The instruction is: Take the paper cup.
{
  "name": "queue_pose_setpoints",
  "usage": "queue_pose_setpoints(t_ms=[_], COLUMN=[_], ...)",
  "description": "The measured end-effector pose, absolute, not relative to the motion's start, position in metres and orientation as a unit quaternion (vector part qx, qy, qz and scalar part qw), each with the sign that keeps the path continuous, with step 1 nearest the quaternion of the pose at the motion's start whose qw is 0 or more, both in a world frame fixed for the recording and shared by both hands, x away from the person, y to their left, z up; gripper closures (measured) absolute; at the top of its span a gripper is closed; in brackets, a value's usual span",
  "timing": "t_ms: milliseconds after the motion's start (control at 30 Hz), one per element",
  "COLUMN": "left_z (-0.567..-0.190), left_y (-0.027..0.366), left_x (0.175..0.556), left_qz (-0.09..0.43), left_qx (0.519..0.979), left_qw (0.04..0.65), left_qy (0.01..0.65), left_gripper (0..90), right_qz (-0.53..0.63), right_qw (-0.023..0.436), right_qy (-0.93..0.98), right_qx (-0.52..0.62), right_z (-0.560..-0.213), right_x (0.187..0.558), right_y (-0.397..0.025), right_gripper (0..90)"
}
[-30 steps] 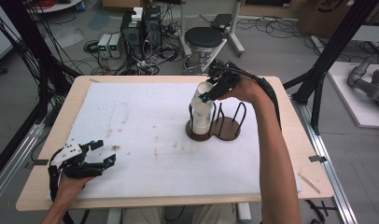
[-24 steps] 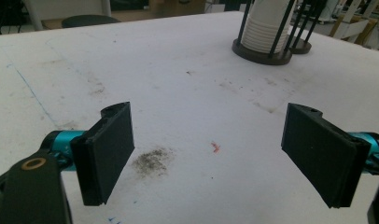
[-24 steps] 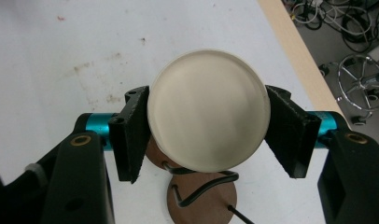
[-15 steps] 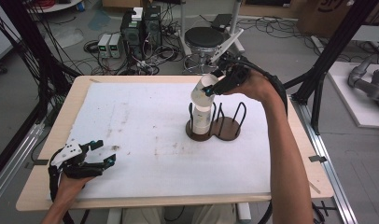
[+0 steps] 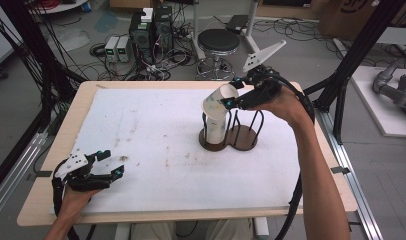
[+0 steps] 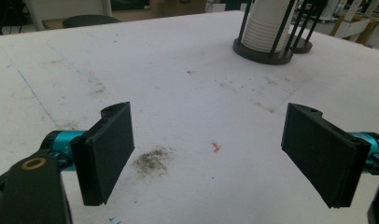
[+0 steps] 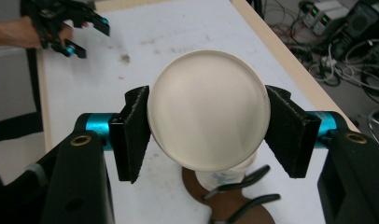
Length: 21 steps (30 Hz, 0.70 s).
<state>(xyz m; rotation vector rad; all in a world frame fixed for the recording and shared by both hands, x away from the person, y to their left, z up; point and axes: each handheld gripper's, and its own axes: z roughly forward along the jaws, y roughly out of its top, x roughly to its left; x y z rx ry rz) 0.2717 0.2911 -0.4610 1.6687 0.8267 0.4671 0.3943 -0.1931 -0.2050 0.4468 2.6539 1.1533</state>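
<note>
High view, surface (image 5: 141,130): white, stained, bare at the front.
Cup holder (image 5: 230,137): a stack of cups (image 5: 216,131) is seated in it.
Top cup (image 5: 218,105): lifted, tilted, not yet clear.
Right gripper (image 5: 230,101): jaws clamped on that cup.
Left gripper (image 5: 111,164): jaws wide, idle.

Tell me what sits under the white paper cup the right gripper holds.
Under the white paper cup, clamped in the right gripper, the stack of white cups stands in the dark wire holder. The held cup covers the stack's top, so whether the two touch cannot be seen.
</note>
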Motion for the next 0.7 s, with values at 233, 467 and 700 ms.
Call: queue_pose_setpoints(t_ms=[233, 467, 700], left_z=[-0.461, -0.461, -0.461], left_y=[0.291, 0.291, 0.291], left_x=[0.271, 0.271, 0.271], left_qz=[0.202, 0.203, 0.204], left_qx=[0.712, 0.712, 0.712], left_qw=[0.572, 0.572, 0.573], left_qy=[0.353, 0.352, 0.351], left_gripper=[16.8, 16.9, 16.9], right_qz=[0.416, 0.436, 0.463], right_qw=[0.097, 0.088, 0.075], right_qy=[0.895, 0.887, 0.877], right_qx=[0.129, 0.122, 0.103], right_z=[-0.215, -0.229, -0.243], right_x=[0.379, 0.369, 0.356], right_y=[-0.194, -0.195, -0.197], right_gripper=[36.9, 36.9, 36.9])
